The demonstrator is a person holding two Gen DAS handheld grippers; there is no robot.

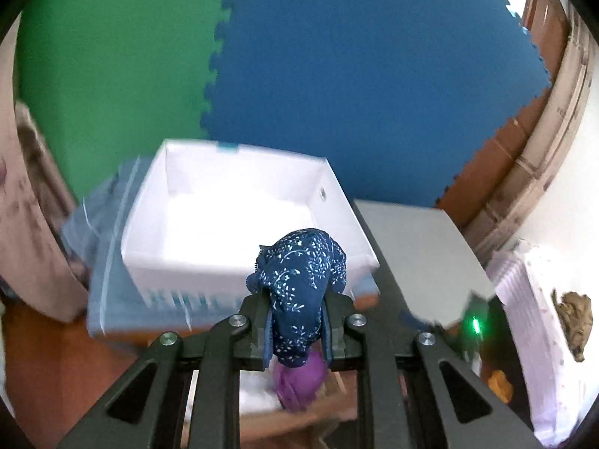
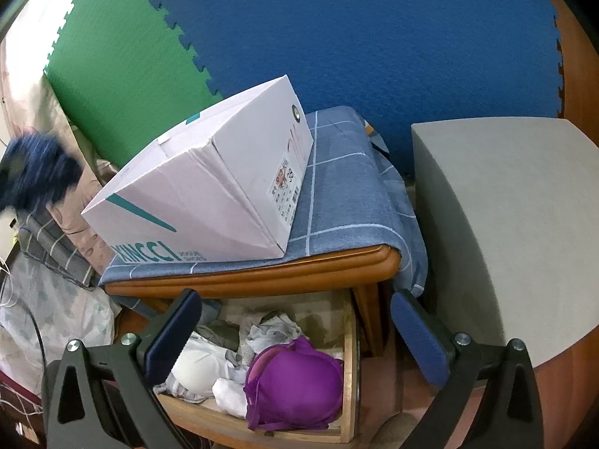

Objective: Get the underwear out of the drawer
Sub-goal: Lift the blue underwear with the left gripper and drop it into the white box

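The left claw (image 1: 297, 321) is pinching a dark blue pair of underwear (image 1: 299, 280) with little white flowers on it. The cloth is squeezed between the two fingers (image 1: 262, 321) and bunches up above them. It hangs in the air over the near edge of an open white box (image 1: 239, 209). The box looks empty inside. In the right view the same underwear (image 2: 37, 172) shows as a blurry blue lump at the far left, up beside the box and well away from the drawer.

The right claw (image 2: 295, 333) is spread wide and holds nothing. It hovers above the open wooden drawer (image 2: 350, 336). In the drawer lie a purple bra (image 2: 295, 381), a white bra (image 2: 194, 366) and some crumpled grey and white clothes (image 2: 269, 331). The purple bra is at the front, near the right side.

The box (image 2: 198, 194) sits on a blue checked cloth (image 2: 337, 194) that covers the worktop over the drawer. A grey block (image 2: 505, 232) stands just to the right. Behind it all are a blue mat (image 2: 355, 37) and a green mat (image 2: 123, 48).
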